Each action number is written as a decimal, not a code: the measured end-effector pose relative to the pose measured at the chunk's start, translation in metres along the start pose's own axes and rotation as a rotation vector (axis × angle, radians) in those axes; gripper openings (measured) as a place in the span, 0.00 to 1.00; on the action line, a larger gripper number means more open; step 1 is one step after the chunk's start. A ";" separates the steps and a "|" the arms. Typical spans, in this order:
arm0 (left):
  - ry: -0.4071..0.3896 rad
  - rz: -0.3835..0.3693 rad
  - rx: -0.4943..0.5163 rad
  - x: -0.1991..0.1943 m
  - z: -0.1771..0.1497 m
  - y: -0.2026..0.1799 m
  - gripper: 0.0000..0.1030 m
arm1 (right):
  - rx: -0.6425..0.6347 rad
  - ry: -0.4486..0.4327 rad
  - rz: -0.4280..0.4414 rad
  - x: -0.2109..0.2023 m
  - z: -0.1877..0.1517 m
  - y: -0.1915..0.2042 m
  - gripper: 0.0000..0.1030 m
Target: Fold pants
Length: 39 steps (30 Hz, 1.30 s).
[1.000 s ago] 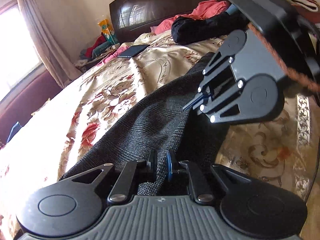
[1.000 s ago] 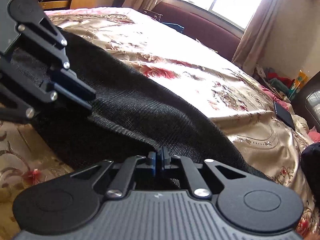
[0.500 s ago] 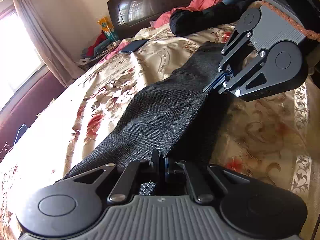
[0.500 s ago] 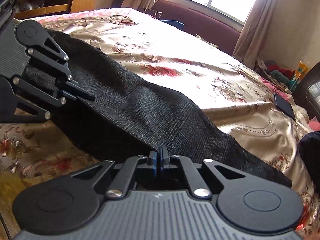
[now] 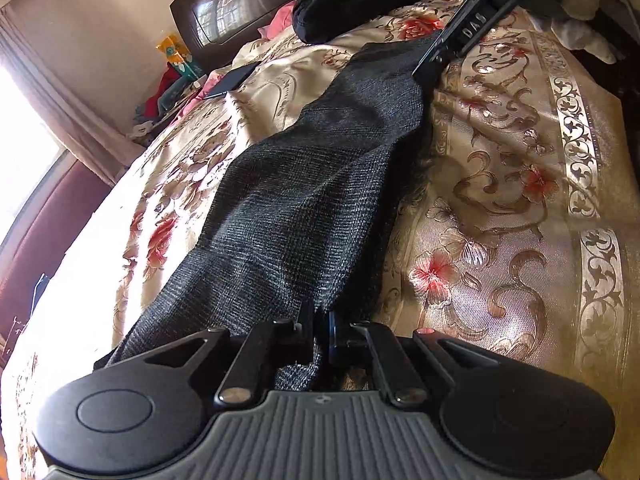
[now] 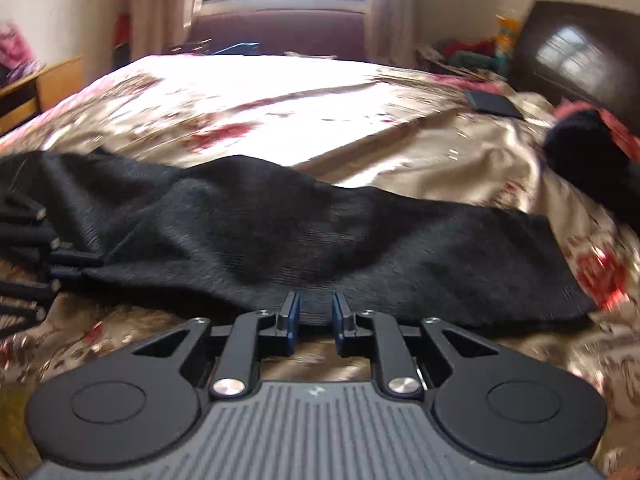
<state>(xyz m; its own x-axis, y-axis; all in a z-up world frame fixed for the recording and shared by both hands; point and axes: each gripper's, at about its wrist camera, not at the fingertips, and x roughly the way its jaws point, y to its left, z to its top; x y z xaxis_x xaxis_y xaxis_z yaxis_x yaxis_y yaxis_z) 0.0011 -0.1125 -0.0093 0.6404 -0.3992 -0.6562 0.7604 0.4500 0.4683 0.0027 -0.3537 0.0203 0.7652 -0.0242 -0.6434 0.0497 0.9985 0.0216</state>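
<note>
Left gripper is clamped on the near edge of the pants, with dark woven cloth pinched between its 2 pads. From there the pants run as 1 long, doubled strip away across the floral bedspread toward the headboard, lying close to the bed's right side. Right gripper has just been opening: its jaws stand apart and nothing is pressed between them, the strip's near edge lying just past the tips.

Judging by how it ripples and sags, the cloth is soft, limp and fairly light, a coarse knit that should hold well between pads but will stretch and droop when lifted. The satin spread under it looks slick, so the strip may slide when pulled. Corners and the doubled edge are probably the best places to grip, both layers together.
</note>
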 end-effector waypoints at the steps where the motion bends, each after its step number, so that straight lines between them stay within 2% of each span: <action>1: -0.001 0.003 0.001 0.001 0.000 -0.001 0.19 | 0.095 -0.012 -0.042 0.001 0.001 -0.021 0.22; 4: 0.003 0.005 0.010 0.002 0.000 -0.004 0.19 | 0.382 -0.054 -0.149 0.004 0.002 -0.078 0.23; 6: 0.007 0.001 0.003 0.003 0.001 -0.003 0.19 | 0.558 -0.088 -0.187 0.008 0.000 -0.112 0.23; 8: 0.013 -0.004 -0.023 0.004 0.002 -0.001 0.19 | 0.639 -0.091 -0.176 0.018 0.000 -0.129 0.23; 11: 0.018 -0.008 -0.051 0.005 0.004 0.002 0.19 | 0.766 -0.033 -0.189 0.034 -0.007 -0.138 0.23; 13: 0.014 -0.005 -0.050 0.005 0.003 0.002 0.19 | 0.828 -0.060 -0.189 0.026 -0.015 -0.137 0.21; 16: 0.000 -0.002 -0.064 0.005 0.002 0.000 0.19 | 0.912 -0.094 -0.173 0.020 -0.027 -0.143 0.24; 18: -0.009 -0.003 -0.063 0.007 0.004 -0.001 0.19 | 0.933 -0.105 -0.190 0.024 -0.029 -0.144 0.25; 20: -0.013 -0.005 -0.068 0.008 0.006 -0.002 0.19 | 0.982 -0.133 -0.196 0.030 -0.027 -0.147 0.30; 23: -0.024 -0.006 -0.083 0.010 0.011 -0.003 0.20 | 1.049 -0.169 -0.173 0.044 -0.018 -0.150 0.40; 25: -0.035 0.003 -0.093 0.013 0.013 -0.004 0.20 | 1.084 -0.188 -0.152 0.053 -0.016 -0.151 0.40; 28: -0.033 0.009 -0.113 0.016 0.017 -0.005 0.20 | 1.129 -0.197 -0.093 0.060 -0.017 -0.157 0.07; 32: -0.057 -0.024 -0.186 0.020 0.028 -0.006 0.20 | 1.109 -0.254 -0.075 0.033 -0.020 -0.172 0.06; 36: -0.113 -0.098 -0.231 0.029 0.046 -0.018 0.20 | 1.030 -0.221 -0.223 0.017 -0.021 -0.180 0.05; 38: -0.123 -0.108 -0.222 0.031 0.053 -0.025 0.20 | 0.979 -0.130 -0.322 0.025 -0.023 -0.182 0.05; 39: -0.127 -0.108 -0.218 0.027 0.054 -0.024 0.20 | 0.956 -0.099 -0.333 0.024 -0.022 -0.181 0.06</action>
<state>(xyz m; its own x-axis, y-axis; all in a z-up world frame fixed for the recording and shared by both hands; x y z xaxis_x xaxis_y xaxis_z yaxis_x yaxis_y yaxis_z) 0.0059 -0.1775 -0.0062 0.5761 -0.5450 -0.6092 0.7924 0.5552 0.2526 -0.0025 -0.5343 -0.0162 0.6664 -0.3409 -0.6630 0.7291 0.4840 0.4839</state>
